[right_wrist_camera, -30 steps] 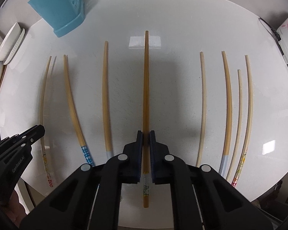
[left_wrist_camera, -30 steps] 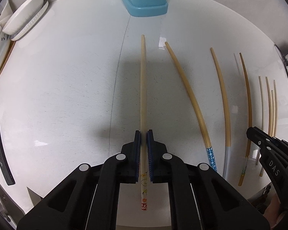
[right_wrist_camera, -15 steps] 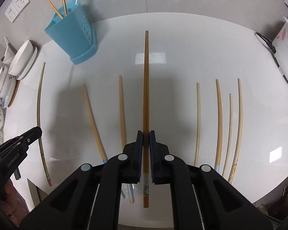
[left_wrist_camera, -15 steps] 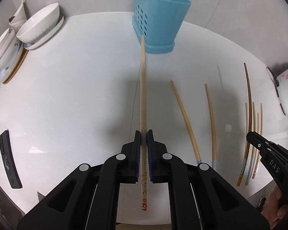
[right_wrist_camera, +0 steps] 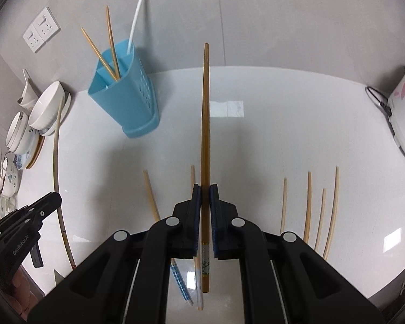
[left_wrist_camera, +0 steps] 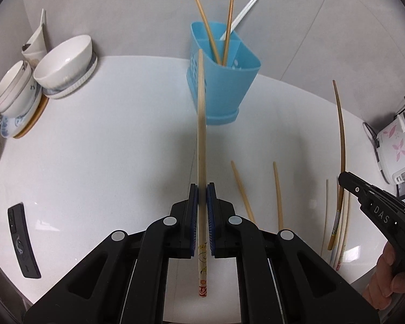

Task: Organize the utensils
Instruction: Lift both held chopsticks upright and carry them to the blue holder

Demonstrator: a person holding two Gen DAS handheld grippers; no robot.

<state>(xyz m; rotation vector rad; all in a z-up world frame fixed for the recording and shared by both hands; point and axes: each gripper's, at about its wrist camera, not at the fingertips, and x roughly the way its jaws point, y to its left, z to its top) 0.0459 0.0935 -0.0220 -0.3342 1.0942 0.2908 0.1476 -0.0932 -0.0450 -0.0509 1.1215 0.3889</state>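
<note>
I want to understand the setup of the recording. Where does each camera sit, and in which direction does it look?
Left wrist: on the left gripper, looking along its fingers, down at the white counter; it grips a pale chopstick; the right gripper and a hand show.
Right wrist: on the right gripper, same downward look; it grips a brown chopstick; the left gripper shows.
Shared: the blue holder, the bowls, the loose chopsticks.

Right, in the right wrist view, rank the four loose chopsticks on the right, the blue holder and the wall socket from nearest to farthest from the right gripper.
1. The four loose chopsticks, lying on the table just right of the right gripper.
2. The blue holder, standing farther back on the left.
3. The wall socket, on the wall, upper left, behind the holder.
</note>
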